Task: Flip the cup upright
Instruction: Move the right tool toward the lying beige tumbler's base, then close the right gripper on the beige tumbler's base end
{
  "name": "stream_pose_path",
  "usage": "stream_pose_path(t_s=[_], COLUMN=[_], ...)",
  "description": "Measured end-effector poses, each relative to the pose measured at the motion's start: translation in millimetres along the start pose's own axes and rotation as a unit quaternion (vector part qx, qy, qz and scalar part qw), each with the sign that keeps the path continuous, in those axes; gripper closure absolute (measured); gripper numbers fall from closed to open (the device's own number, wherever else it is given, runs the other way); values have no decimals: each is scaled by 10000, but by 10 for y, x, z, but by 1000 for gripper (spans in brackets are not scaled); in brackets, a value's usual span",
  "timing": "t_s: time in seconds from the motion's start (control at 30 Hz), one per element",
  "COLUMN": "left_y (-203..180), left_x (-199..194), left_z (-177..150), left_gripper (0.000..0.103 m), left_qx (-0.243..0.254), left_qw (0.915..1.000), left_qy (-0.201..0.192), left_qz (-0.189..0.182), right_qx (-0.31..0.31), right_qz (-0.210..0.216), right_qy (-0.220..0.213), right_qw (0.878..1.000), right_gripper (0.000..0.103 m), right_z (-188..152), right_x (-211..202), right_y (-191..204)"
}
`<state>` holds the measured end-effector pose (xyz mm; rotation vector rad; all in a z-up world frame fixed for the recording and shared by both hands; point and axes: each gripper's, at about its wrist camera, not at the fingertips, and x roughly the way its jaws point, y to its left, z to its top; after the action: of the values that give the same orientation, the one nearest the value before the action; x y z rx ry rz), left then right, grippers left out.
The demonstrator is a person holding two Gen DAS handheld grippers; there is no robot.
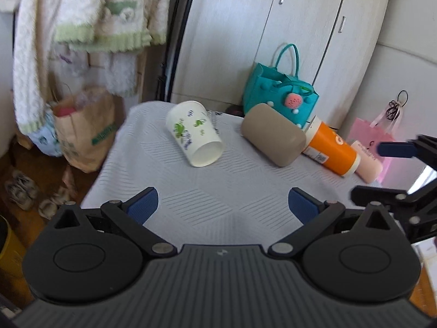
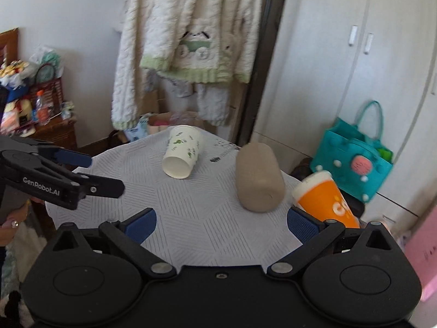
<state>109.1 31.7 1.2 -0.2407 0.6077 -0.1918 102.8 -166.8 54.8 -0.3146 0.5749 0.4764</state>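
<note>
A white paper cup with green leaf print (image 1: 194, 133) lies on its side on the pale cloth-covered table (image 1: 218, 199), its mouth facing me; it also shows in the right wrist view (image 2: 181, 151). A beige cup (image 1: 273, 134) (image 2: 259, 176) lies on its side to the right of it. An orange cup (image 1: 331, 147) (image 2: 325, 198) lies tipped beside the beige one. My left gripper (image 1: 222, 206) is open and empty, well short of the cups. My right gripper (image 2: 221, 224) is open and empty near the table's front edge.
A teal bag (image 1: 281, 93) stands behind the table by white cupboard doors. A pink bag (image 1: 374, 136) sits at the right. A brown paper bag (image 1: 84, 131) and slippers are on the floor at left. A fluffy garment (image 2: 174, 46) hangs behind the table.
</note>
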Motion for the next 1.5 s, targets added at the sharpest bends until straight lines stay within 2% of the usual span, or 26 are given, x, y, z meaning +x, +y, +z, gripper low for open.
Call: stream_pose_path(t_s=[0.17,0.3,0.43,0.57,0.7,0.77,0.93,1.2,1.3,1.5], left_y=[27,167,210,181,185,197,238,222,222,215], left_x=[172,267,400,568,665,697,749,766,779,770], left_z=[120,149,217,329,325,310,307,299,288,240], left_gripper=[0,0,0,0,0,0,0,0,0,0], left_qx=[-63,-241,-308,-366,-403,-415,-482,-414,-414,-398], left_qw=[9999,9996,9995,9989,9986,9986,9978,9978,9976,9971], left_qy=[85,95,118,162,175,197,274,325,371,486], left_qz=[-38,86,-25,-227,-278,-244,-353,-399,-417,-429], right_qx=[-357,-411,-516,-719,-649,-668,-663,-661,-660,-463], right_qz=[188,183,272,184,265,273,222,161,116,146], right_qy=[226,176,182,246,341,429,645,819,903,975], right_qw=[9989,9988,9981,9969,9970,9965,9955,9943,9937,9940], right_gripper=[0,0,0,1,2,7,12,12,19,20], right_z=[166,170,193,260,320,331,325,301,294,296], right_x=[320,527,770,1025,1221,1319,1586,1780,1830,1783], right_y=[-107,-217,-306,-379,-482,-515,-595,-654,-646,-643])
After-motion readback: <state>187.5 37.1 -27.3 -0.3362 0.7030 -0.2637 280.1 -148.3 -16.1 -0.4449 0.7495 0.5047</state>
